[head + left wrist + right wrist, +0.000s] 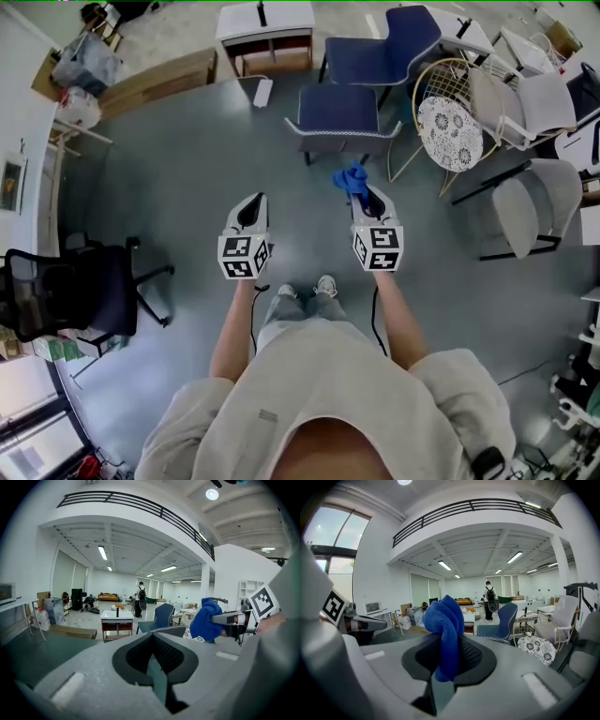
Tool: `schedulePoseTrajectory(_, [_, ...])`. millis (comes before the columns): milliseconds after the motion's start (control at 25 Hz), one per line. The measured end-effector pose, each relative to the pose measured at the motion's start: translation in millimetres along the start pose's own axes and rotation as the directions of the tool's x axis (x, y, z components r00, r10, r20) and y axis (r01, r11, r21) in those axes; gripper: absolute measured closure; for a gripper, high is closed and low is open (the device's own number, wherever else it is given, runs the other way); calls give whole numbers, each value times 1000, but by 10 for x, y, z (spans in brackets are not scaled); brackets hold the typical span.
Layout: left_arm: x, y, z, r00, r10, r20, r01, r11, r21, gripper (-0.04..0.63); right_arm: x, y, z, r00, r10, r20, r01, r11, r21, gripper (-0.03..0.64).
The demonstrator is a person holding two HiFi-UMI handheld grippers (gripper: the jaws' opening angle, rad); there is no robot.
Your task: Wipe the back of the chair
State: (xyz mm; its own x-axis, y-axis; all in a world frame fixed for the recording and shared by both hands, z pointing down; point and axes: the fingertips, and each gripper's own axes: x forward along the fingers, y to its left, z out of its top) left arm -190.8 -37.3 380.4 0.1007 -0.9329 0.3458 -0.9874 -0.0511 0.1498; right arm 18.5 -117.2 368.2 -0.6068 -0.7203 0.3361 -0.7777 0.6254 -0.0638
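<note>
A blue chair (340, 111) stands on the grey floor ahead of me, its back edge turned toward me; it also shows in the right gripper view (506, 617) and the left gripper view (163, 616). My right gripper (369, 201) is shut on a bunched blue cloth (351, 178), held in the air just short of the chair's back. The cloth (446, 625) sticks up from between the jaws of the right gripper (450, 656). My left gripper (251, 210) hangs level beside it, further left. Its jaws (152, 644) look shut with nothing between them.
A second blue chair (398, 42) stands behind the first. A wire chair with a patterned cushion (451, 124) and pale chairs (525, 202) crowd the right. A white table (265, 28) is at the back, a black office chair (80, 295) at my left.
</note>
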Motion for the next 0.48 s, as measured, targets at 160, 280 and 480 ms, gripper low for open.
schedulePoseTrajectory(160, [119,182,-51,1000,-31,-2,31,999,-11,594,116,55,-2,999,-49,-1,49,999,-3,549])
schedulePoseTrajectory(280, [180,284,-105,998,-58,-10,58,998,-15,594,155,105,-40,997,-81,-5,81,997,5,549])
schedulePoseTrajectory(480, [286,401,-213,997,-79,-17,78,997,-17,594,237,141,-144,993,-117,-9,117,993,21,549])
